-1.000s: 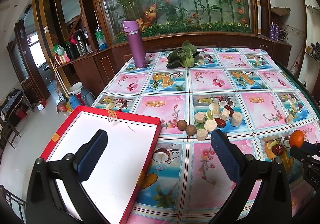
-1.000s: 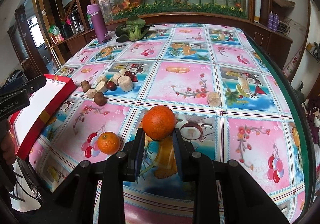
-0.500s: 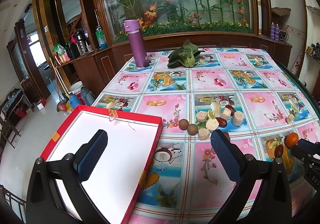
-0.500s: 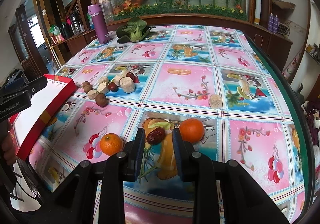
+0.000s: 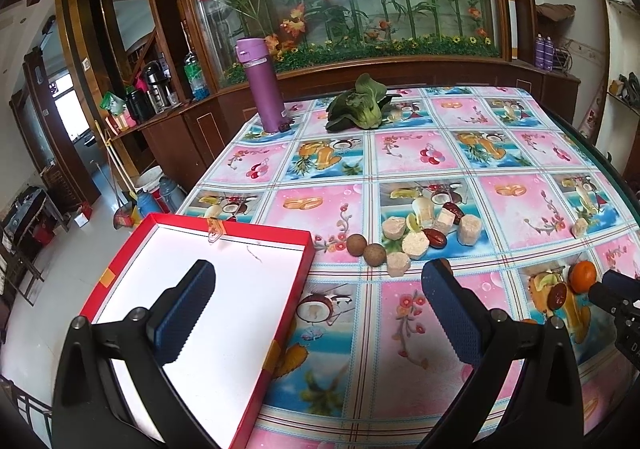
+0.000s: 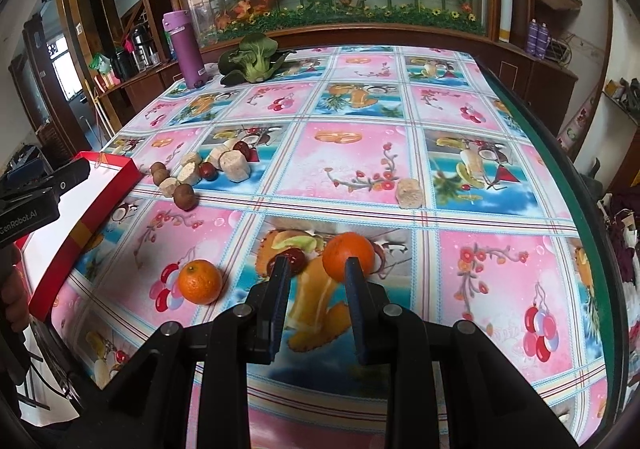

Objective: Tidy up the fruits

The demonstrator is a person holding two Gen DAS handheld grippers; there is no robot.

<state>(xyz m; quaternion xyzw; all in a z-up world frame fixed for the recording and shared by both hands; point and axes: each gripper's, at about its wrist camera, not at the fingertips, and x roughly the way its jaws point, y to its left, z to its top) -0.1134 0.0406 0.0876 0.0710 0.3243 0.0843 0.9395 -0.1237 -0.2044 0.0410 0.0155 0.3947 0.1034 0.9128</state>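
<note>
An orange point(image 6: 348, 257) rests on the tablecloth just past the right fingertip of my right gripper point(image 6: 316, 269). A dark red date point(image 6: 295, 259) lies by the other fingertip. The jaws stand apart with nothing between them. A second orange point(image 6: 200, 281) sits on the table to the left. A pile of brown round fruits, pale chunks and dates point(image 5: 416, 233) lies mid-table. My left gripper point(image 5: 316, 309) hangs wide open and empty, over the right edge of the red box point(image 5: 298, 285) with a white inside.
A purple bottle point(image 5: 262, 85) and a leafy green vegetable point(image 5: 356, 105) stand at the table's far end. One pale chunk point(image 6: 409, 193) lies apart on the right. The table's green rim point(image 6: 560, 169) curves along the right side. A hand point(image 6: 12, 289) holds the left gripper.
A second ago the orange was pinched in my right gripper above the table. It now sits on the cloth past the right finger, beside the date. The left gripper has hardly moved.
</note>
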